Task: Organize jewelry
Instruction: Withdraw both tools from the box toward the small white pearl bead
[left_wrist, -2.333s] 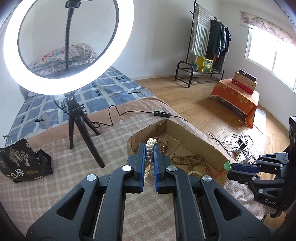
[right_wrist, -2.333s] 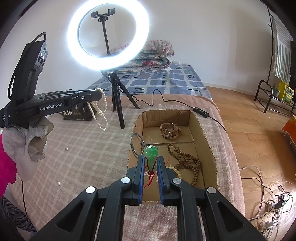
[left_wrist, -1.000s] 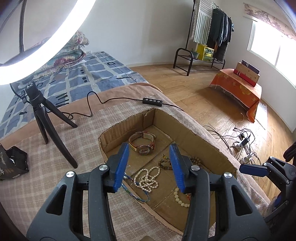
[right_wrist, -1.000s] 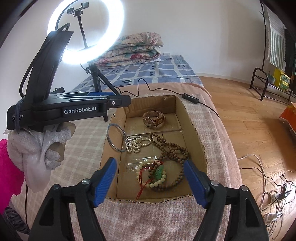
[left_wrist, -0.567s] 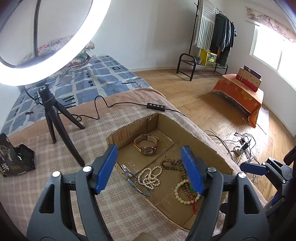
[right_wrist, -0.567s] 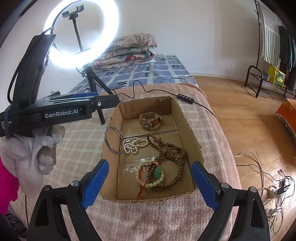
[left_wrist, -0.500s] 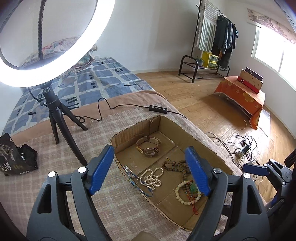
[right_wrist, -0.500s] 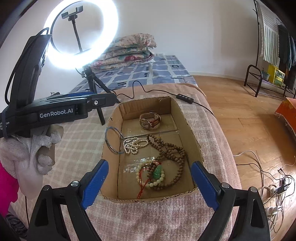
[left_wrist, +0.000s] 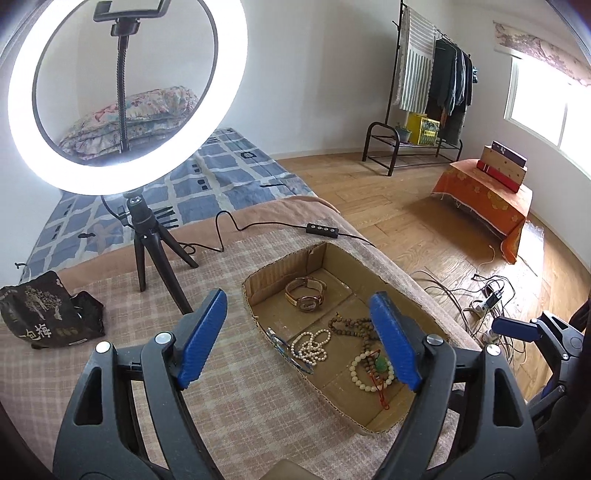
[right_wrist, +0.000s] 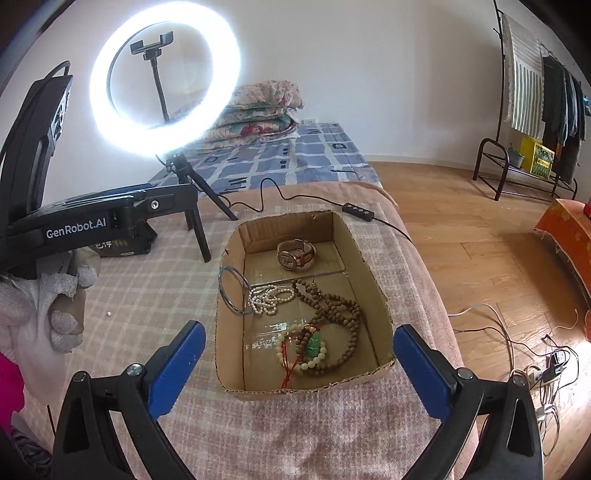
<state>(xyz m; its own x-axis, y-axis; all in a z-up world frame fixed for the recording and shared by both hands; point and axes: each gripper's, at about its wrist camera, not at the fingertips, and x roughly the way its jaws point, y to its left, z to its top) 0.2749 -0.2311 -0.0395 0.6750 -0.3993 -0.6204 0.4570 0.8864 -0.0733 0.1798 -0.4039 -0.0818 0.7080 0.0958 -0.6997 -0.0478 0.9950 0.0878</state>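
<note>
Both grippers are empty and spread wide. Left gripper (left_wrist: 299, 341) and right gripper (right_wrist: 297, 363) both hang back above the blanket (right_wrist: 147, 295), short of the cardboard box (right_wrist: 369, 275). 2.3 s ago each was pinched on a piece: left on the pearl necklace, right on the green pendant. Both pieces were dropped by 1.0 s ago, and since then the jaws have opened further and pulled away.

Where things sit now:
- pearl necklace (right_wrist: 266, 298): bunched in the middle of the box, near its left wall
- green pendant (right_wrist: 314, 344): front section, lying on the white bead bracelet (right_wrist: 301, 360) with red cord trailing forward
- brown bead string (right_wrist: 332, 310): looped from the middle to the front right
- watch (right_wrist: 296, 254): alone in the back section, behind the fold line
- bangle (right_wrist: 232, 291): hooked over the left wall, half in, half out
- one loose bead (right_wrist: 108, 314) on the blanket, left of the box

Read: the drop step is done and nearly all the jewelry is boxed. What's probably left is seating the bangle fully inside and maybe collecting the stray bead. The front pile overlaps, so cords could tangle if anything gets re-picked.
</note>
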